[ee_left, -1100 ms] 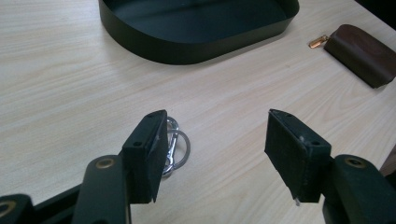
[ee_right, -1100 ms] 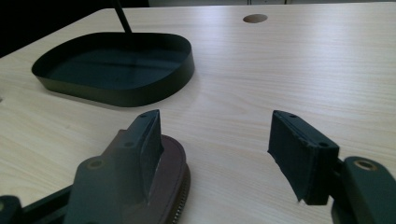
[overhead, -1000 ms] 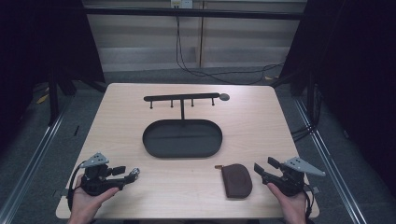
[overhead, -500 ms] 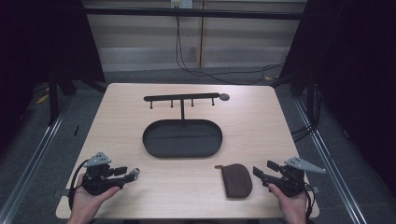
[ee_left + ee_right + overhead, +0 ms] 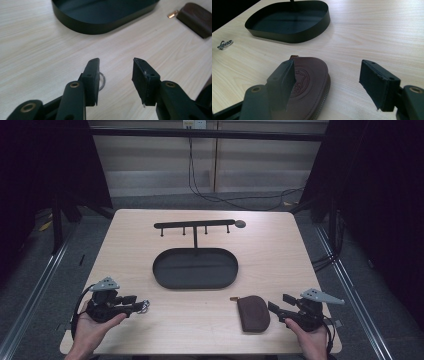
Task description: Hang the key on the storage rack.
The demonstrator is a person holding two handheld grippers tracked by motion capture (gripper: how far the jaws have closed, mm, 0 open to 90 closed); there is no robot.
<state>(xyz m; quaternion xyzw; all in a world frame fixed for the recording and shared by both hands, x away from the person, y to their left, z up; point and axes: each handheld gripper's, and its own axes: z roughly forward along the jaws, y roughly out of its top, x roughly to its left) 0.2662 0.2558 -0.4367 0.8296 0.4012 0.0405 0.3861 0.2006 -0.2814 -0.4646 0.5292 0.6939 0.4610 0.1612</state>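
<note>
High view first, at the near left of the surface (image 5: 150, 245): the left claw (image 5: 141, 304) lies low in a hand, tips at a small key ring (image 5: 145, 306). Its jaws have just been closing yet stand apart, the ring (image 5: 101, 80) partly hidden behind one jaw, not pinched. I'd say the claw is held nearly flat because the ring lies flat and needs a low bite. Farther back in the middle sits an oval black tray (image 5: 195, 285), empty, with a hook rack (image 5: 195, 225) rising behind it, probably where the ring is meant to hang. To the right, near the front edge, lies a brown pouch (image 5: 252, 312), zip pull toward the tray. The right claw (image 5: 278, 305) hovers just beside it, jaws wide apart, one jaw over the pouch (image 5: 309, 82) without gripping, seemingly waiting its turn.
</note>
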